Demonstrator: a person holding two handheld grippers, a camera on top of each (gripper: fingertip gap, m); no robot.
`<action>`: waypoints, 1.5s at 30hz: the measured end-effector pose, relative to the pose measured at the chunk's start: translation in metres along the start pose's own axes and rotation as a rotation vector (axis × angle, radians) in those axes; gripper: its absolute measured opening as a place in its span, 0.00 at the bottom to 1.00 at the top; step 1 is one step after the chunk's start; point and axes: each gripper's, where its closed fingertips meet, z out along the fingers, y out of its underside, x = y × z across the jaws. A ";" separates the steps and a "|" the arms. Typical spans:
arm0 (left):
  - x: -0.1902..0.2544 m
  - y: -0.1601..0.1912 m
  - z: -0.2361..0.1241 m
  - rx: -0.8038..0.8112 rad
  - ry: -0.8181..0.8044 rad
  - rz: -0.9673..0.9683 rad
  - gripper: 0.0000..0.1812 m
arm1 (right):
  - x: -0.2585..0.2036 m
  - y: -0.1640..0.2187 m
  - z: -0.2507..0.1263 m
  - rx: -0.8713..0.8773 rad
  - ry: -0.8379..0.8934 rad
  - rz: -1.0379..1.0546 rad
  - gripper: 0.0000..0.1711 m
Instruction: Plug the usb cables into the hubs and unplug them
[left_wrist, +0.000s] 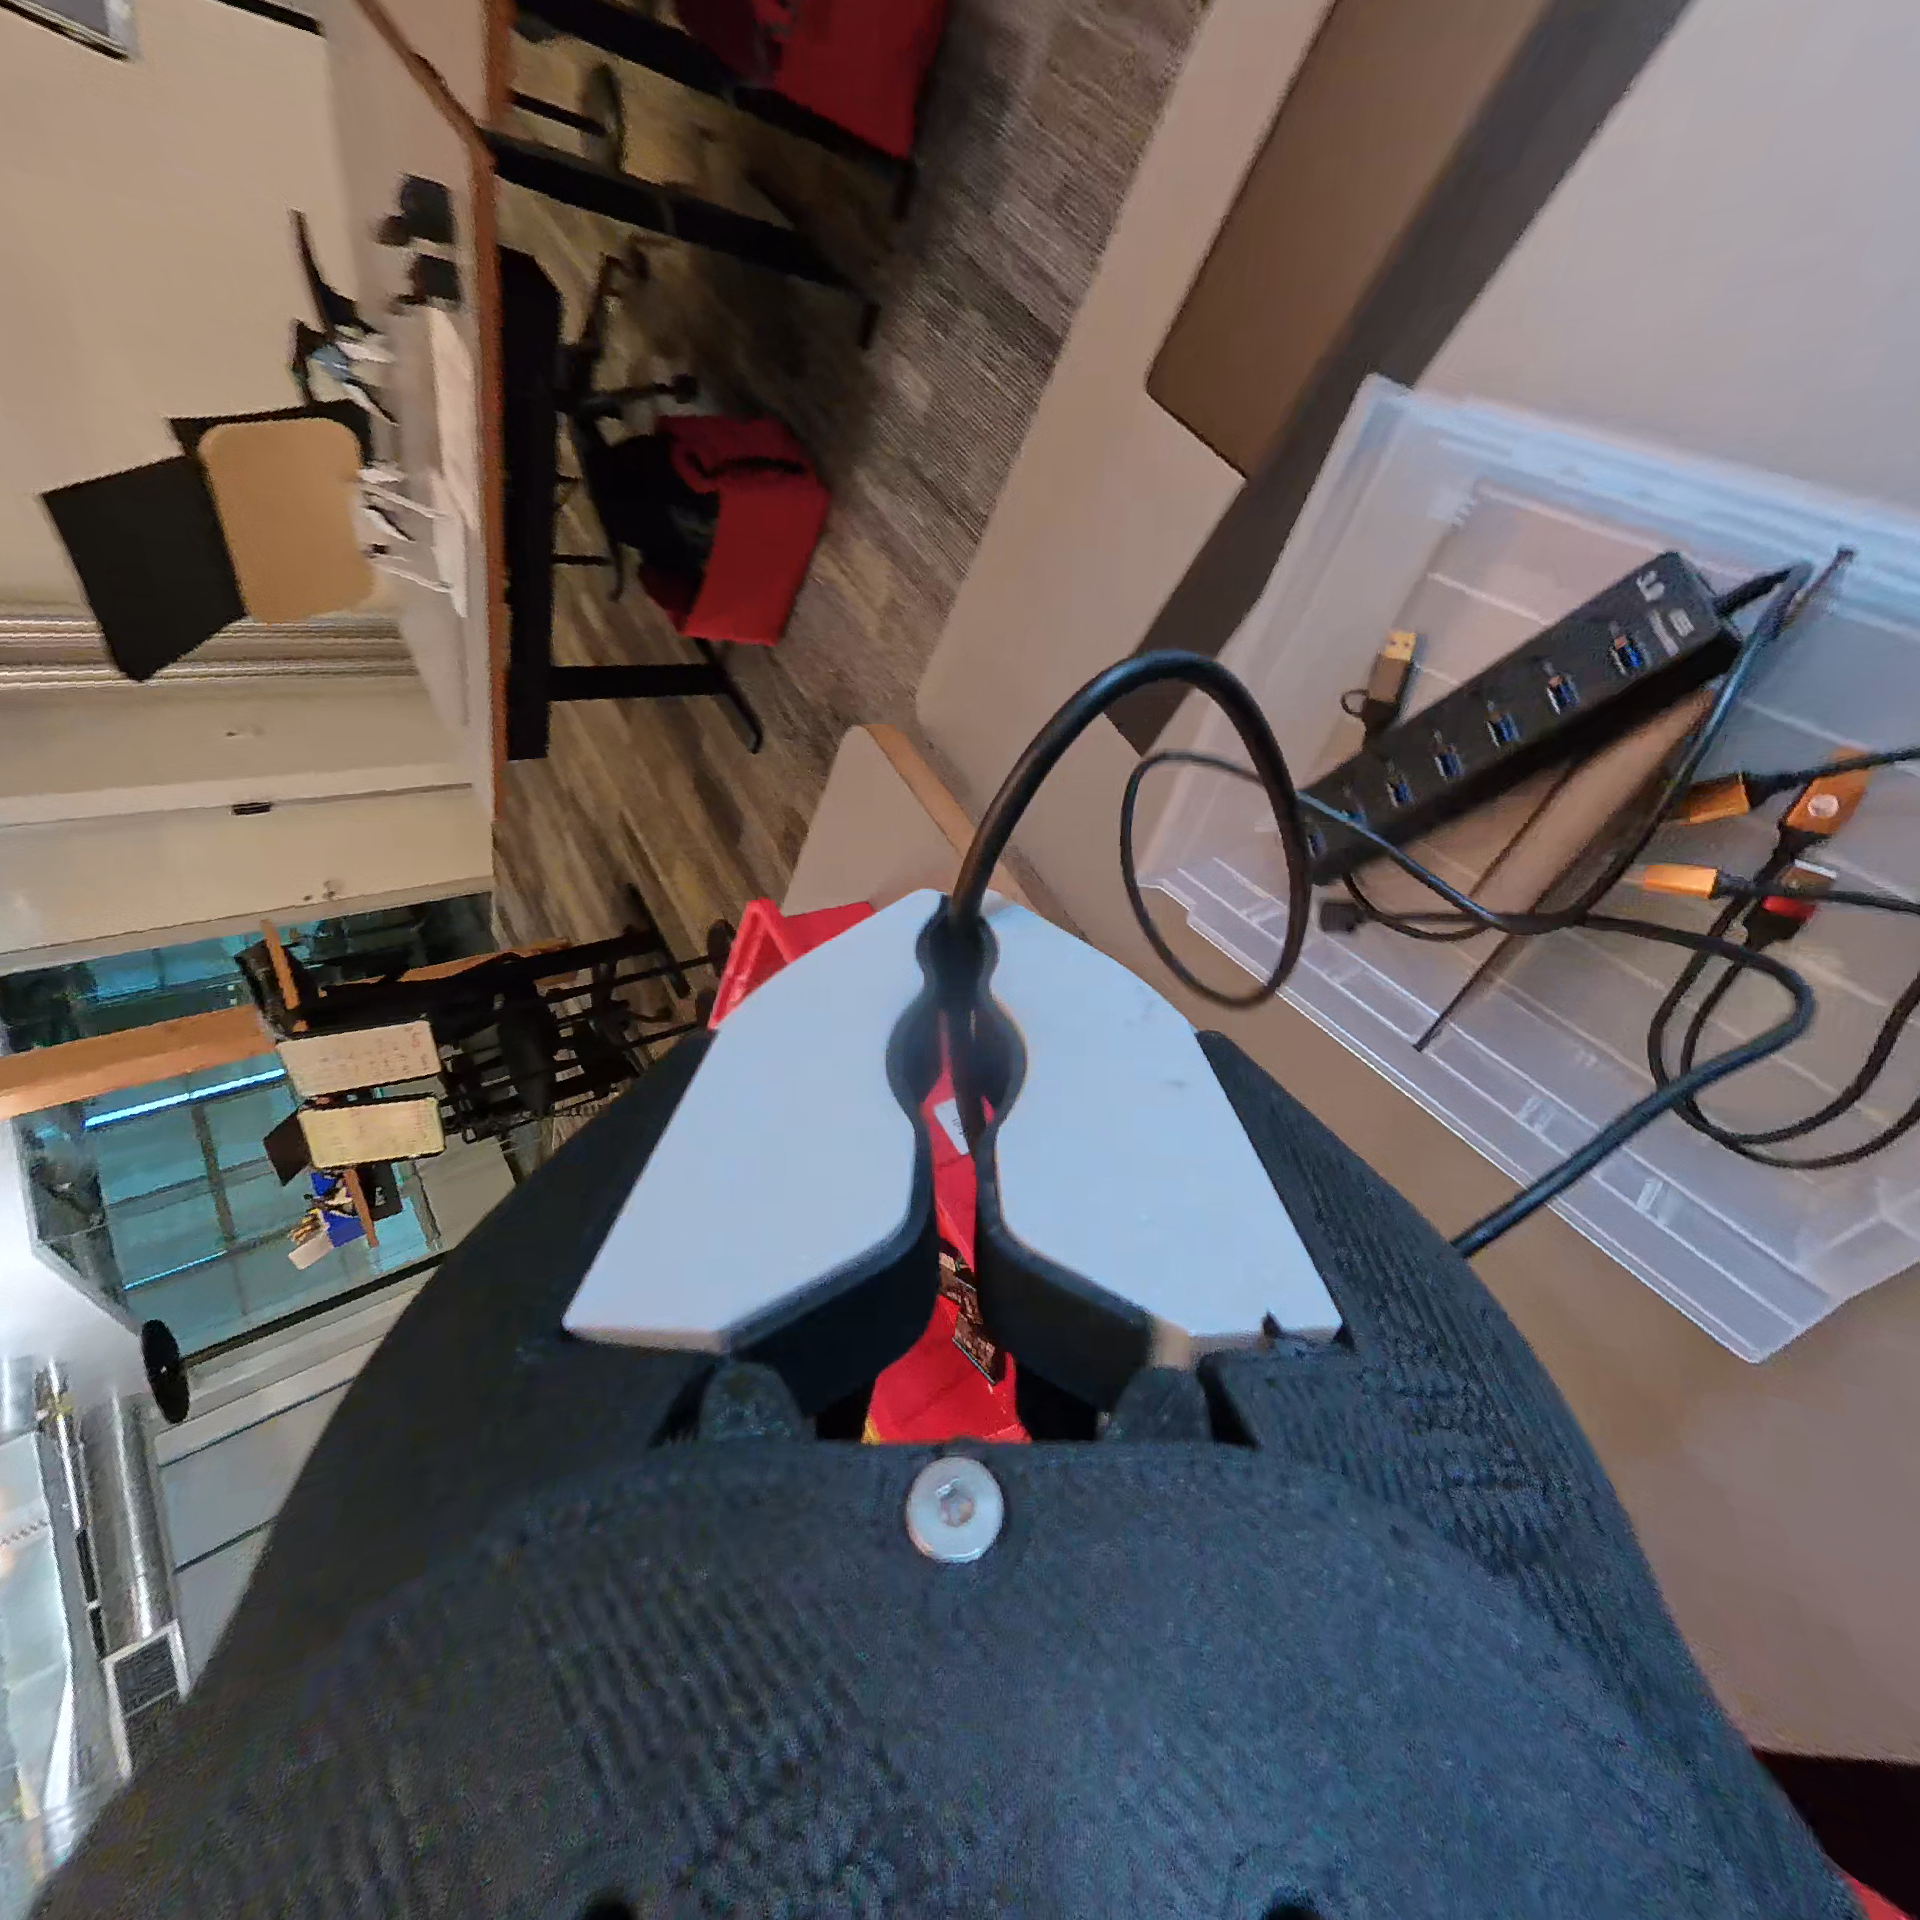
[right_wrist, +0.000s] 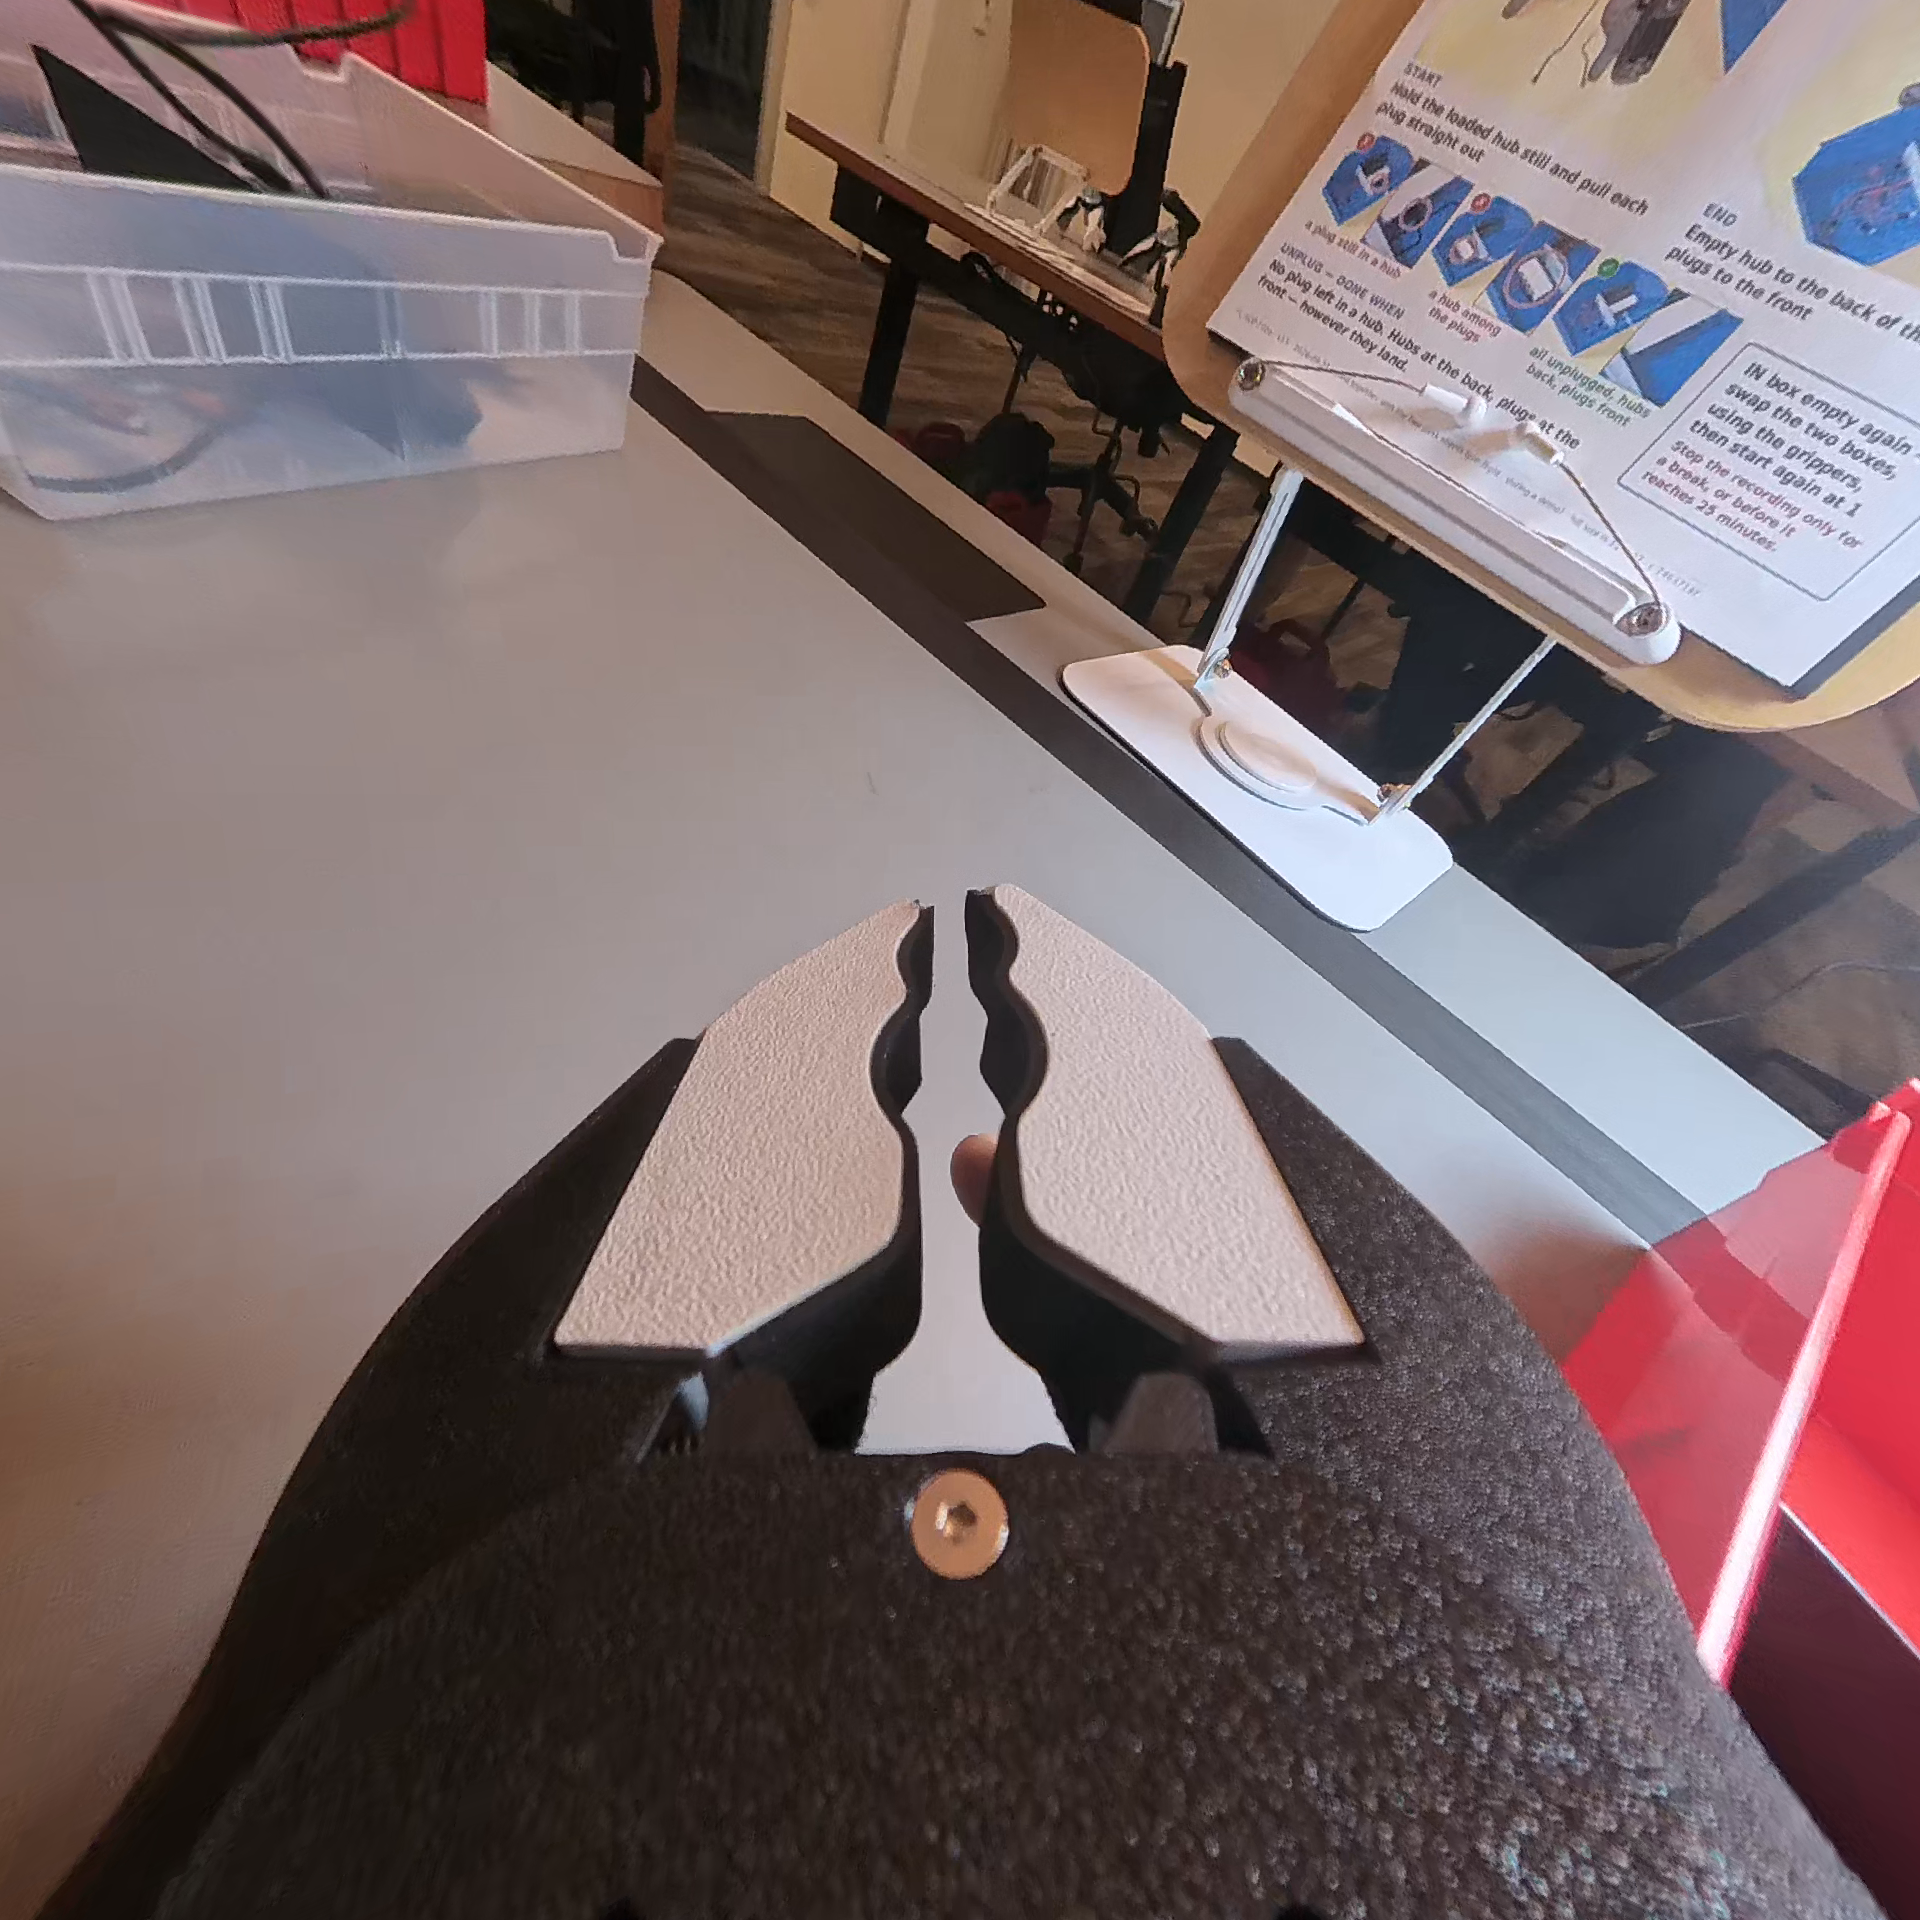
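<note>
In the left wrist view, my left gripper (left_wrist: 956, 925) is shut on a thin black USB cable (left_wrist: 1122, 686) that arches up from the fingertips and loops right toward the clear plastic box (left_wrist: 1558, 1122). A long black multi-port USB hub (left_wrist: 1527, 717) lies tilted in that box, with several cables and orange-shelled plugs (left_wrist: 1683, 881) beside it. The view is rolled sideways and lifted off the table. In the right wrist view, my right gripper (right_wrist: 948, 906) is nearly closed and empty, hovering over the bare grey table (right_wrist: 416, 831). The clear box (right_wrist: 312, 343) sits at upper left.
A red bin shows below my left gripper (left_wrist: 935, 1382) and at the right edge of the right wrist view (right_wrist: 1787, 1382). A white stand (right_wrist: 1278, 779) holding an instruction sheet stands at the table's far edge. Office desks and chairs lie beyond. The left gripper's tips are roughly 55 centimeters from the right gripper's.
</note>
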 end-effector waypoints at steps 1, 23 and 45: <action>-0.005 -0.002 -0.007 0.014 -0.025 -0.010 0.00 | -0.001 -0.002 -0.001 0.004 0.001 -0.005 0.04; 0.014 -0.170 -0.183 0.780 -0.103 -0.178 0.00 | -0.028 -0.046 -0.001 0.117 -0.070 0.032 0.04; 0.210 -0.275 -0.169 0.972 0.442 -0.056 0.03 | -0.077 -0.189 0.034 0.405 -0.378 0.209 0.00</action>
